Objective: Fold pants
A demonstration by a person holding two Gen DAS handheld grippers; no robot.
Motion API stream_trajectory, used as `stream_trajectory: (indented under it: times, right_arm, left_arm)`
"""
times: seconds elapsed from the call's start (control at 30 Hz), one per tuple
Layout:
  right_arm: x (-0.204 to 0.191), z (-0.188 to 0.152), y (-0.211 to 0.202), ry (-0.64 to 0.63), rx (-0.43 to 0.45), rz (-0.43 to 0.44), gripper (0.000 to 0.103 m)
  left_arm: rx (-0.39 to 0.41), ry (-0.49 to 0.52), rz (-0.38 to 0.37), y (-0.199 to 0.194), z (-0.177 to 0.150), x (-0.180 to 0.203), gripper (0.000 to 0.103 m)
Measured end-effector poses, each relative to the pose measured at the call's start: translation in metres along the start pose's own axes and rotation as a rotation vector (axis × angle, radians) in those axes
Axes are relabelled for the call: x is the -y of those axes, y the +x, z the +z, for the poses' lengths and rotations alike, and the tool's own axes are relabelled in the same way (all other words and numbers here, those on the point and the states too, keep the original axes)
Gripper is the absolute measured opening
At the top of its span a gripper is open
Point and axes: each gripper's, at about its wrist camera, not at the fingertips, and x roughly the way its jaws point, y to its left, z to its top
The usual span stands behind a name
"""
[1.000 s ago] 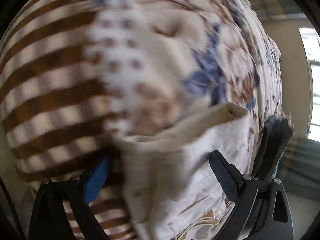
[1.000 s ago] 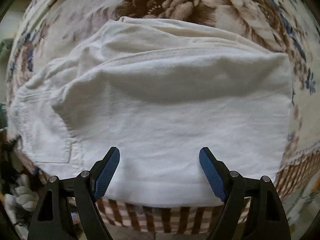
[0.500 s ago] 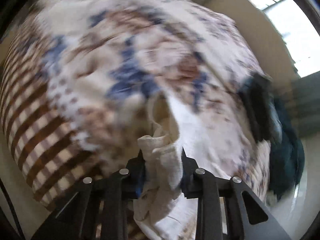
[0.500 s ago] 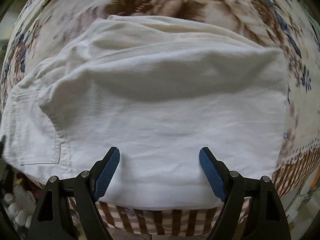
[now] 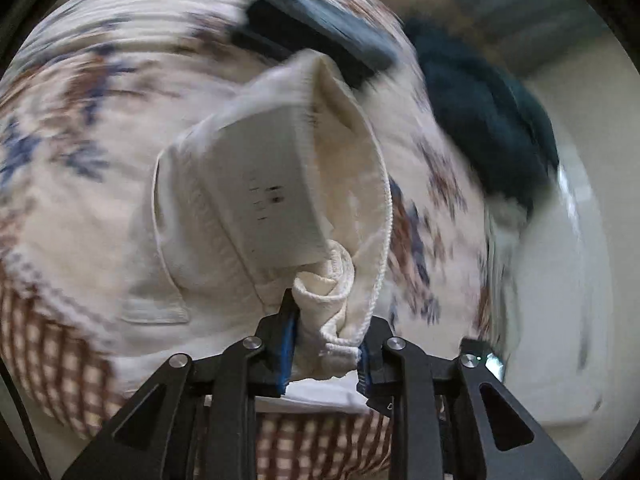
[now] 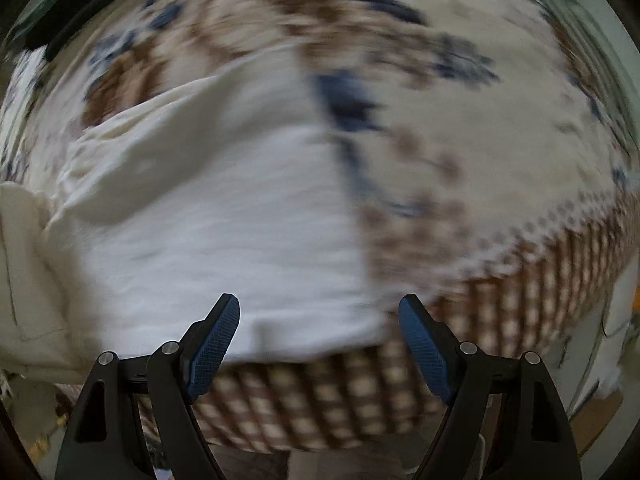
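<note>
White pants [image 6: 208,220] lie folded over on a floral bedspread [image 6: 460,128]. In the left wrist view my left gripper [image 5: 325,344] is shut on a bunched edge of the white pants [image 5: 328,280]. The lifted fabric hangs open in front of it and shows a white inner label [image 5: 268,196]. In the right wrist view my right gripper [image 6: 318,328] stands open above the near right corner of the pants, with nothing between its blue pads [image 6: 212,344]. Both views are blurred by motion.
The bedspread's brown checked border [image 6: 360,400] drops over the near bed edge. Dark folded clothes [image 5: 320,28] and a dark teal garment [image 5: 488,120] lie at the far side of the bed. Pale floor [image 5: 568,280] lies beyond.
My left gripper shut on the edge of the pants and carried it up and across the bed while rolling. My right gripper, still open, slid rightward to the corner of the pants.
</note>
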Motion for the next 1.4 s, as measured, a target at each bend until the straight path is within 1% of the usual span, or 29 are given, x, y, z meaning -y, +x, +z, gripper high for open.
stream_trajectory:
  times: [0.07, 0.13, 0.17, 0.27, 0.33, 0.37, 0.4, 0.47, 0.5, 0.53, 0.57, 0.6, 0.63, 0.67, 0.7, 0.73, 0.8, 0.87, 0.9, 0.93, 0.97, 1.0, 1.07, 1.13, 1.2, 1.23, 1.3, 1.37, 1.4]
  right_arm:
    - [0.034, -0.004, 0.001, 0.042, 0.004, -0.024, 0.084]
    - [0.06, -0.005, 0.002, 0.071, 0.007, -0.044, 0.084]
    - [0.075, -0.005, 0.003, 0.086, 0.014, -0.054, 0.084]
    - [0.105, -0.002, 0.0, 0.09, 0.049, -0.092, 0.084]
    - [0.118, 0.001, -0.001, 0.081, 0.066, -0.105, 0.084]
    - [0.123, 0.003, -0.002, 0.077, 0.073, -0.106, 0.084]
    - [0.13, 0.006, -0.002, 0.072, 0.077, -0.105, 0.084]
    - [0.145, 0.019, -0.008, 0.066, 0.087, -0.093, 0.084]
    - [0.146, 0.021, -0.009, 0.059, 0.096, -0.088, 0.084]
    - [0.147, 0.024, -0.012, 0.051, 0.1, -0.085, 0.084]
    - [0.152, 0.031, -0.015, 0.047, 0.102, -0.072, 0.084]
    - [0.151, 0.038, -0.021, 0.047, 0.101, -0.055, 0.084]
    - [0.152, 0.049, -0.033, 0.047, 0.099, -0.042, 0.084]
    - [0.146, 0.053, -0.038, 0.051, 0.098, -0.017, 0.084]
    - [0.14, 0.055, -0.043, 0.057, 0.095, 0.016, 0.084]
    - [0.141, 0.057, -0.045, 0.067, 0.088, 0.067, 0.084]
    - [0.138, 0.061, -0.05, 0.092, 0.079, 0.176, 0.084]
    - [0.133, 0.066, -0.06, 0.092, 0.093, 0.24, 0.084]
    - [0.125, 0.068, -0.064, 0.082, 0.102, 0.261, 0.084]
    - [0.117, 0.067, -0.067, 0.066, 0.109, 0.285, 0.084]
    - [0.107, 0.07, -0.072, 0.048, 0.115, 0.312, 0.084]
    - [0.096, 0.07, -0.075, 0.032, 0.119, 0.33, 0.084]
    - [0.077, 0.078, -0.076, -0.011, 0.119, 0.361, 0.084]
    - [0.057, 0.083, -0.074, -0.044, 0.112, 0.381, 0.084]
    - [0.03, 0.092, -0.062, -0.105, 0.075, 0.4, 0.084]
    - [0.019, 0.089, -0.054, -0.134, 0.055, 0.388, 0.084]
    - [-0.004, 0.093, -0.035, -0.18, 0.008, 0.401, 0.084]
    - [-0.025, 0.095, -0.011, -0.23, -0.068, 0.444, 0.084]
    - [-0.033, 0.097, 0.0, -0.25, -0.081, 0.423, 0.084]
  left_arm:
    - [-0.063, 0.044, 0.014, 0.033, -0.01, 0.022, 0.021]
    - [-0.125, 0.083, 0.063, 0.066, -0.022, 0.038, 0.021]
    - [-0.141, 0.111, 0.091, 0.081, -0.027, 0.044, 0.021]
    - [-0.195, 0.161, 0.165, 0.112, -0.039, 0.053, 0.021]
    - [-0.249, 0.182, 0.219, 0.137, -0.045, 0.049, 0.022]
    - [-0.259, 0.182, 0.228, 0.142, -0.047, 0.047, 0.022]
    - [-0.269, 0.179, 0.233, 0.143, -0.043, 0.05, 0.026]
    - [-0.283, 0.17, 0.238, 0.138, -0.038, 0.054, 0.029]
    - [-0.287, 0.155, 0.225, 0.131, -0.037, 0.056, 0.033]
    - [-0.293, 0.141, 0.2, 0.123, -0.032, 0.06, 0.035]
    - [-0.285, 0.141, 0.176, 0.116, -0.03, 0.064, 0.039]
    - [-0.264, 0.146, 0.155, 0.104, -0.029, 0.068, 0.059]
    - [-0.23, 0.157, 0.143, 0.089, -0.026, 0.073, 0.075]
    - [-0.2, 0.165, 0.131, 0.076, -0.023, 0.075, 0.101]
    - [-0.166, 0.169, 0.104, 0.059, -0.019, 0.076, 0.102]
    - [-0.145, 0.159, 0.098, 0.046, -0.015, 0.072, 0.102]
    - [-0.113, 0.137, 0.115, 0.029, -0.01, 0.059, 0.102]
    - [-0.085, 0.106, 0.202, 0.016, 0.001, 0.034, 0.102]
    - [-0.083, 0.103, 0.235, 0.019, 0.005, 0.028, 0.102]
    - [-0.078, 0.094, 0.296, 0.018, 0.011, 0.011, 0.102]
    - [-0.079, 0.093, 0.329, 0.02, 0.013, 0.002, 0.102]
    - [-0.091, 0.093, 0.374, 0.025, 0.016, -0.012, 0.102]
    - [-0.1, 0.115, 0.5, 0.033, 0.02, -0.042, 0.102]
    - [-0.112, 0.137, 0.575, 0.042, 0.022, -0.063, 0.102]
    - [-0.131, 0.145, 0.62, 0.046, 0.022, -0.082, 0.102]
    - [-0.14, 0.141, 0.625, 0.049, 0.022, -0.089, 0.102]
    - [-0.153, 0.126, 0.628, 0.053, 0.021, -0.101, 0.102]
    - [-0.162, 0.125, 0.628, 0.054, 0.02, -0.104, 0.102]
    - [-0.163, 0.126, 0.629, 0.055, 0.019, -0.105, 0.102]
